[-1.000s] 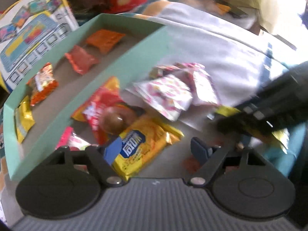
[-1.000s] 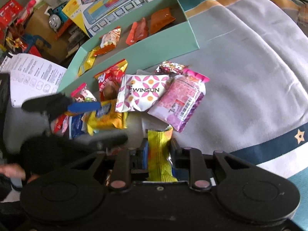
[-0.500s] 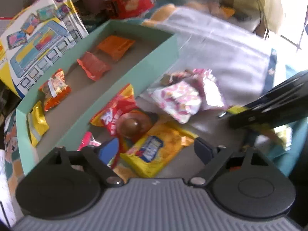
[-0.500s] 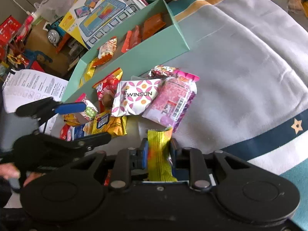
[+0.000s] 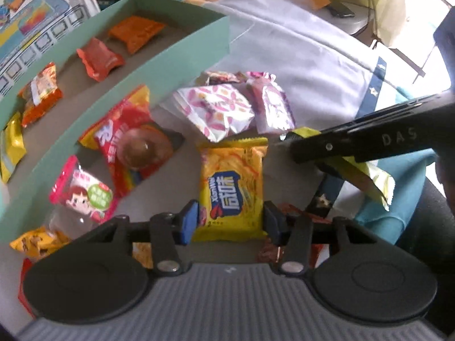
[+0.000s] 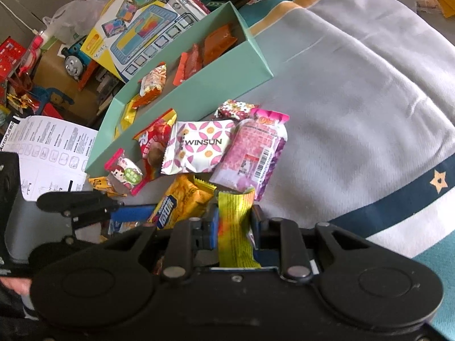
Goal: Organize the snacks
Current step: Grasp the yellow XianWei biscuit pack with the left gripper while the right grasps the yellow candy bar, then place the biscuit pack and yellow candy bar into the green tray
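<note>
My left gripper (image 5: 229, 221) points down at a snack pile, and its jaws are closing on a yellow biscuit packet (image 5: 231, 182) whose lower edges both blue pads touch. In the right wrist view the same packet (image 6: 182, 201) sits tilted at the left gripper's blue pad. My right gripper (image 6: 233, 231) is shut on a yellow-green wrapper (image 6: 233, 216) and hovers at the pile's right. A teal box (image 5: 176, 56) behind the pile holds several orange, red and yellow packets. A white-and-pink packet (image 6: 199, 147) and a pink-purple one (image 6: 250, 153) lie beside it.
A grey blanket (image 6: 355, 99) with a navy star band covers the surface to the right. Left of the teal box are a toy tablet carton (image 6: 142, 22), a printed sheet (image 6: 48, 147) and a toy train (image 6: 74, 62). A red packet (image 5: 122, 139) leans on the box wall.
The left jaws widened, then narrowed around the yellow biscuit packet, which now sits square between the pads instead of askew ahead. The right gripper keeps its wrapper and has barely moved.
</note>
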Demonstrator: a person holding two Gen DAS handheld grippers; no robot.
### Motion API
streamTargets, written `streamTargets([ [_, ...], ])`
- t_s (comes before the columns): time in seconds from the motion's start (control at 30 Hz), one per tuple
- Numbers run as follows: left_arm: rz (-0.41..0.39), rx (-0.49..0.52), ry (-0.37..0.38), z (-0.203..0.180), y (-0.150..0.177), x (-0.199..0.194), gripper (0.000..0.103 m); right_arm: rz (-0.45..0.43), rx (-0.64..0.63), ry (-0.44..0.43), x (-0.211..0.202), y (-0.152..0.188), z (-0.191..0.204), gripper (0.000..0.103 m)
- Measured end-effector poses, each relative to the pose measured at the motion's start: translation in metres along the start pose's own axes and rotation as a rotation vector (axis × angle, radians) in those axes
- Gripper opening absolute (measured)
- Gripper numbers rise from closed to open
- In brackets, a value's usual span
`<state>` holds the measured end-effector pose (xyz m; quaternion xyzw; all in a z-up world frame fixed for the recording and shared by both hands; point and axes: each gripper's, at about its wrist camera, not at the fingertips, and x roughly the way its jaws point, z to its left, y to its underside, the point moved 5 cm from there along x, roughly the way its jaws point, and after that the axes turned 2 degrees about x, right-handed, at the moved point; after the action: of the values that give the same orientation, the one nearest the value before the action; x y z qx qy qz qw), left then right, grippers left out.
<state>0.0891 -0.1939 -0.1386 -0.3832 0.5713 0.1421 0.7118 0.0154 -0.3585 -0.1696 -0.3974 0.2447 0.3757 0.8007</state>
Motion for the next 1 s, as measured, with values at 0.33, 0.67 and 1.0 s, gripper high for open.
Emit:
streamTargets([
  [0.33, 0.001, -0.135, -0.024, 0.007, -0.016, 0.013, 0.048, -0.03, -0.103, 0.086, 0.002, 0.007, 0.019, 0.023],
  [0.67, -0.063, -0.212, 0.071, 0.015, -0.003, -0.034, 0.047, -0.041, -0.082, 0.07, -0.017, -0.005, 0.027, 0.022],
  [1.0, -0.232, -0.328, -0.01, 0.072, -0.061, -0.072, 0.047, -0.159, -0.062, 0.04, -0.023, -0.087, 0.047, 0.022],
])
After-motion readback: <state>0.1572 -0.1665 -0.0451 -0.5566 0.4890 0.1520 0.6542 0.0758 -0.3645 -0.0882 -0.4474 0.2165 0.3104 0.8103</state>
